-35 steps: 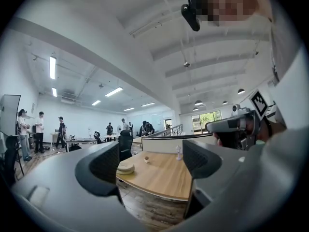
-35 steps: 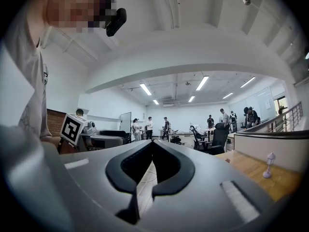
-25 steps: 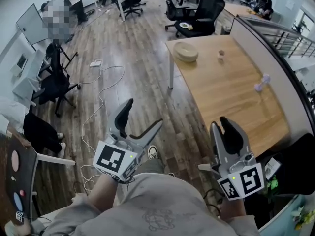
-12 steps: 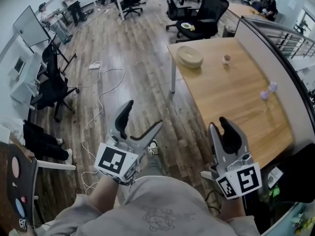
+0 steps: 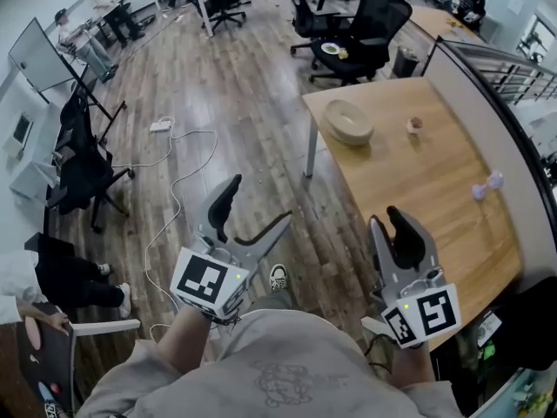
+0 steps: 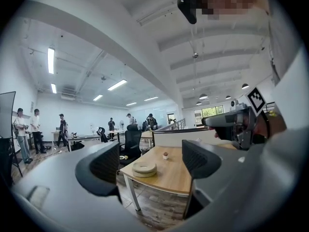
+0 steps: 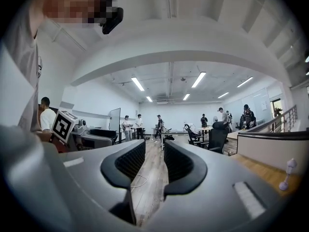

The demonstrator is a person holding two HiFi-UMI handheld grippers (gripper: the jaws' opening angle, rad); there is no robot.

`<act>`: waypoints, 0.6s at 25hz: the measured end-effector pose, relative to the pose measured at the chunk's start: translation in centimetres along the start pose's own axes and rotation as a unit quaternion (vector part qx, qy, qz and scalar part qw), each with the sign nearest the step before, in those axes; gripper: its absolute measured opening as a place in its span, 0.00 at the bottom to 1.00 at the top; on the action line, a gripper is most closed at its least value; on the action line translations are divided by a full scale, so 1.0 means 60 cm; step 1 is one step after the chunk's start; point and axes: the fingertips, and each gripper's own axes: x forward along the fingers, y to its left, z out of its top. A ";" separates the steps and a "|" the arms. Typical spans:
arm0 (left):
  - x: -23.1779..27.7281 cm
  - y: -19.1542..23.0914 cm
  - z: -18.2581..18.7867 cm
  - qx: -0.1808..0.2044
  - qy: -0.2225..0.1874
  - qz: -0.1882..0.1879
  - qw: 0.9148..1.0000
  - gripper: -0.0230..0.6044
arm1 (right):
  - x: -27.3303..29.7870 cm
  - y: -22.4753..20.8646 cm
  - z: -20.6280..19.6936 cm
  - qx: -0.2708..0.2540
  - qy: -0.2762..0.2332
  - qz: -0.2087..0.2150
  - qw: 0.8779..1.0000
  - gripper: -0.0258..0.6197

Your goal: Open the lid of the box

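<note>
Both your tools are empty, short of the table [image 5: 418, 190]
Your left gripper [image 5: 257, 203] gapes wide; your right gripper [image 5: 387, 219] stands narrowly parted, its jaws just opening; the round box [image 5: 348, 122] sits near the table's far corner

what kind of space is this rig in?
Likely an open-plan office or lab: black office chairs, a long wooden table and a screen on a stand, all on a wide wood floor.

Tiny indistinct item [image 5: 415, 124] on table [image 5: 418, 203]
</note>
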 end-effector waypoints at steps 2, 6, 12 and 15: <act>0.026 0.044 0.002 0.003 0.001 -0.010 1.000 0.67 | 0.050 -0.010 0.006 0.000 0.002 -0.009 1.000 0.20; 0.079 0.124 0.004 0.005 -0.007 -0.029 1.000 0.67 | 0.145 -0.024 0.017 -0.003 0.004 -0.025 1.000 0.20; 0.147 0.203 -0.005 0.007 -0.003 -0.056 0.998 0.67 | 0.248 -0.044 0.009 0.001 0.014 -0.049 0.999 0.20; 0.180 0.235 -0.009 -0.005 0.005 -0.061 0.998 0.67 | 0.298 -0.056 -0.009 0.009 0.027 -0.046 0.999 0.20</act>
